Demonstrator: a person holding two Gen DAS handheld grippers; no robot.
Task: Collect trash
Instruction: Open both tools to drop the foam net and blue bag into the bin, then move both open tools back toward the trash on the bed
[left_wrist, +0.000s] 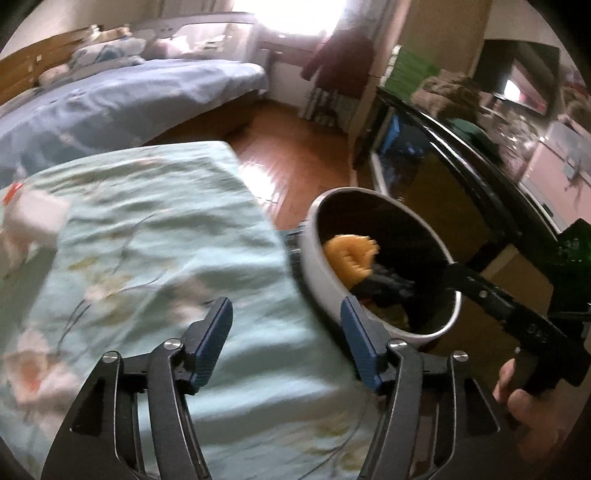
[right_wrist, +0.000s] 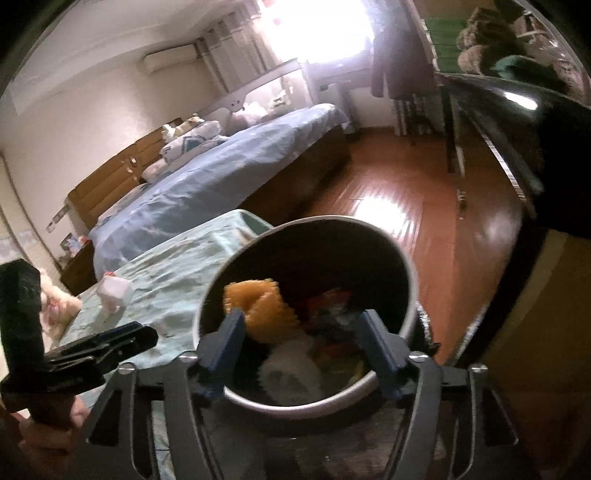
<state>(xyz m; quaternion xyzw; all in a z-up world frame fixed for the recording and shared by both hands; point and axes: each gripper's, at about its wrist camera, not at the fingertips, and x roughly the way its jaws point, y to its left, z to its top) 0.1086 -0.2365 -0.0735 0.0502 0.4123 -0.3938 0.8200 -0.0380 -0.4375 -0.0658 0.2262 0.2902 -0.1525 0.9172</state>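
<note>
A worktop (left_wrist: 155, 236) draped in a pale green floral cloth fills the near left; beyond it a bed (right_wrist: 221, 184) under a blue quilt runs toward a glaring window (right_wrist: 321, 26); pillows (right_wrist: 184, 144) are heaped at its head against a wooden headboard (right_wrist: 107, 184); an air conditioner (right_wrist: 170, 59) is mounted high on the cream wall; the floor (right_wrist: 399, 221) is glossy reddish wood, catching the window light; a dark garment (left_wrist: 340, 62) hangs beside the window; a black glossy cabinet (left_wrist: 436, 177) stands at the right, with green boxes (left_wrist: 406, 70) stacked behind it.
</note>
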